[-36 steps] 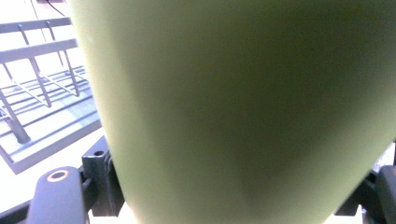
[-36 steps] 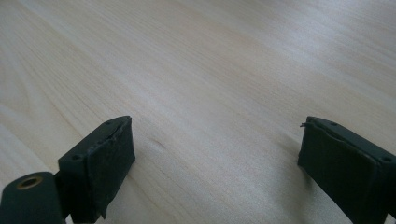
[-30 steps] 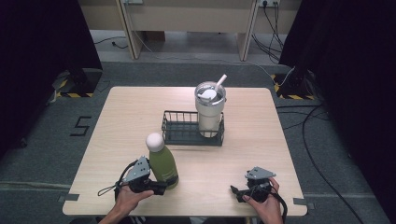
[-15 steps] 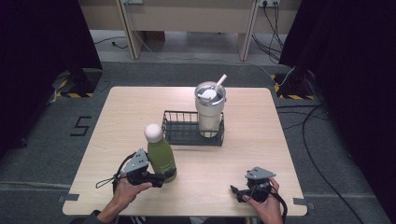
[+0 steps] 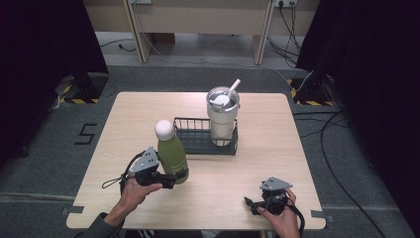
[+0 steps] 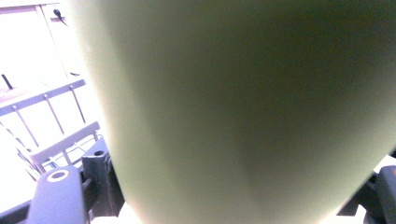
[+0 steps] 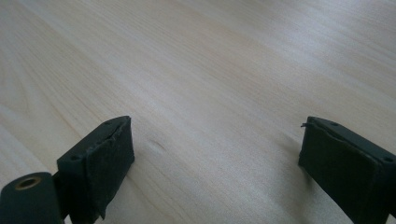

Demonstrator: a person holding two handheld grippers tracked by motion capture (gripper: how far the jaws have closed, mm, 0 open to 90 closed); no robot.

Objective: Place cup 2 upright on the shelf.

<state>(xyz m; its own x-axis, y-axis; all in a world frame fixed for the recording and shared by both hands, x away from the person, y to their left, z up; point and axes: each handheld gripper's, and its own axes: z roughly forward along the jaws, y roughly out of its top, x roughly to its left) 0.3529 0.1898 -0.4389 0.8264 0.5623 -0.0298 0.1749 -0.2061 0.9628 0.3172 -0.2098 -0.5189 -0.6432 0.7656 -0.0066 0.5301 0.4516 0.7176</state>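
I have the green bottle (image 5: 172, 156) clamped low on its body in my left tool (image 5: 171, 179), over the near-left part of the desk (image 5: 267, 148), just in front of the left end of the black wire basket (image 5: 198, 141). In the left gripper view the bottle's green wall (image 6: 243, 112) presses right up to the lens, with a jaw on either side of it and the basket wires behind at the left. I judge this to be the carry step: bottle gripped and on its way to the basket, where a steel tumbler (image 5: 222, 116) with a straw already stands in the right end.

The bottle stands close to upright, long axis vertical with a slight lean, white round cap (image 5: 165, 130) on top. Whether its base has cleared the desk I cannot tell from above; my guess is that it is barely off.

Next I'd need to lift enough for the base to clear the basket's front rail, move forward over the free left compartment, keep the bottle vertical, and lower without bumping the tumbler.

My right tool (image 5: 253, 204) rests near the front right edge, jaws wide apart with nothing between them, over bare wood (image 7: 210, 84).
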